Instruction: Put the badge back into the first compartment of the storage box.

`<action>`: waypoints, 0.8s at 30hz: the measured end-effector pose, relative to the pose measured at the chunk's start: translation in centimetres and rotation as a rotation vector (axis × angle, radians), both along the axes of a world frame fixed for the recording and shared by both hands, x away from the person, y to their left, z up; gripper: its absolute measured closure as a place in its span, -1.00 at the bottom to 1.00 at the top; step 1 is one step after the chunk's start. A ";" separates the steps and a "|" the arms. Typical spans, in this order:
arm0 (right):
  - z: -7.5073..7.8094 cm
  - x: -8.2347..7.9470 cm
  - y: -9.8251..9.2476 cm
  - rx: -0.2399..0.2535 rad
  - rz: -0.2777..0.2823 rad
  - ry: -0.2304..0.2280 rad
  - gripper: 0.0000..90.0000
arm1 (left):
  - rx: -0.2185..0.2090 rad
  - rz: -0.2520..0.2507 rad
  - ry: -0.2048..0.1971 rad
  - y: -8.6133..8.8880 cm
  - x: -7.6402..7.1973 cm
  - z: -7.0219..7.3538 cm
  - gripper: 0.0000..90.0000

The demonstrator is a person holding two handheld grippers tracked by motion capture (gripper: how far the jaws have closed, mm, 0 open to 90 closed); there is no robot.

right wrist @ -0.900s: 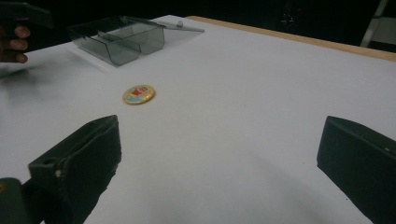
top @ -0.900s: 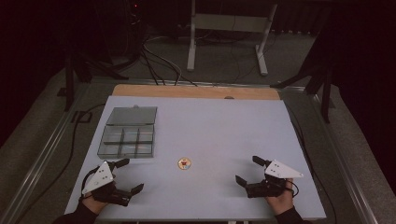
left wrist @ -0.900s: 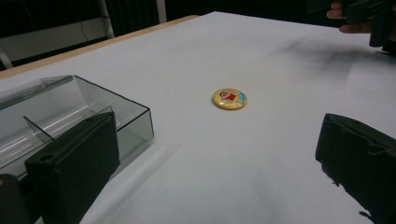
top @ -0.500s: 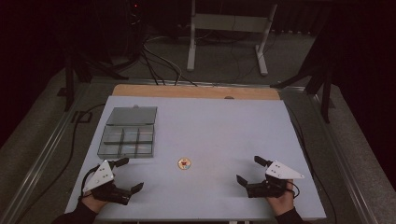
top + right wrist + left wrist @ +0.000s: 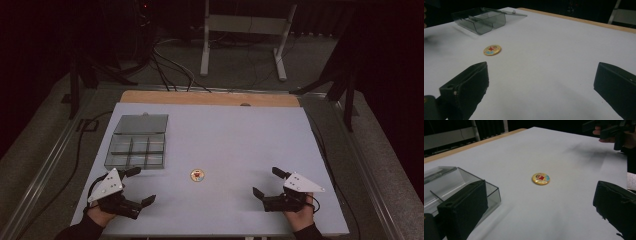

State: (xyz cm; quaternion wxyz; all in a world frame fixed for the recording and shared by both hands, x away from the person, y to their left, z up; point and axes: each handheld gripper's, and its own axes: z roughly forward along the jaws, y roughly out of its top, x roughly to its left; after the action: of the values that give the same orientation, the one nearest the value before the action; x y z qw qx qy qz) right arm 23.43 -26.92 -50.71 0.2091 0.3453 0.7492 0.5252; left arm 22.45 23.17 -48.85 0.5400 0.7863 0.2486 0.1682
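Since the badge (image 5: pixel 197 175) lies flat on the table (image 5: pixel 240 130), right of the clear box (image 5: pixel 136 150), between the wide-open left gripper (image 5: pixel 136 186) and right gripper (image 5: pixel 265 182), it is judged light, stiff, slippery; its rim should be pinched.

Badge (image 5: pixel 197 175) print reading too small in high view; clear compartment box (image 5: pixel 454 185) getting partly blocked by a jaw in left gripper view.

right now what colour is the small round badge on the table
The small round badge is yellow with a red figure, clearest in the left gripper view.
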 end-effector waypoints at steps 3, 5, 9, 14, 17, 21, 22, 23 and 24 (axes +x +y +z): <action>0.0 0.0 0.0 -0.002 -0.008 -0.005 -1.00 | -0.002 -0.006 0.005 -0.3 0.2 0.4 -0.99; 0.0 0.0 0.0 0.000 -0.013 -0.006 -1.00 | 0.005 -0.012 0.003 -0.7 0.3 0.6 -1.00; 0.1 -0.1 -0.1 0.002 -0.016 -0.008 -1.00 | 0.013 -0.019 -0.003 -1.3 0.7 1.3 -0.99; 0.1 -0.1 0.0 0.003 -0.011 -0.009 -1.00 | 0.017 -0.034 -0.010 -2.2 1.2 1.9 -1.00; 0.1 -0.1 0.0 0.004 -0.010 -0.009 -1.00 | 0.020 -0.045 -0.013 -2.8 1.5 2.1 -0.99; 0.2 -0.1 -0.1 0.009 -0.012 -0.008 -1.00 | 0.023 -0.052 -0.016 -3.5 1.8 2.2 -1.00; 0.2 -0.1 -0.1 0.010 -0.011 -0.008 -1.00 | 0.028 -0.057 -0.016 -3.7 1.9 2.3 -1.00; 0.2 -0.1 -0.1 0.007 -0.009 -0.008 -1.00 | 0.029 -0.060 -0.016 -3.9 2.0 2.3 -1.00; 0.2 -0.1 -0.1 0.007 -0.009 -0.009 -1.00 | 0.030 -0.061 -0.013 -4.1 2.1 2.3 -0.99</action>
State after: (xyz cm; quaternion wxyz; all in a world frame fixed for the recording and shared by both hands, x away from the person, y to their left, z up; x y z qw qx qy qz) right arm 23.32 -27.02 -50.55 0.2135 0.3469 0.7450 0.5283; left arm 24.53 19.08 -46.52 0.5344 0.8006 0.2184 0.1603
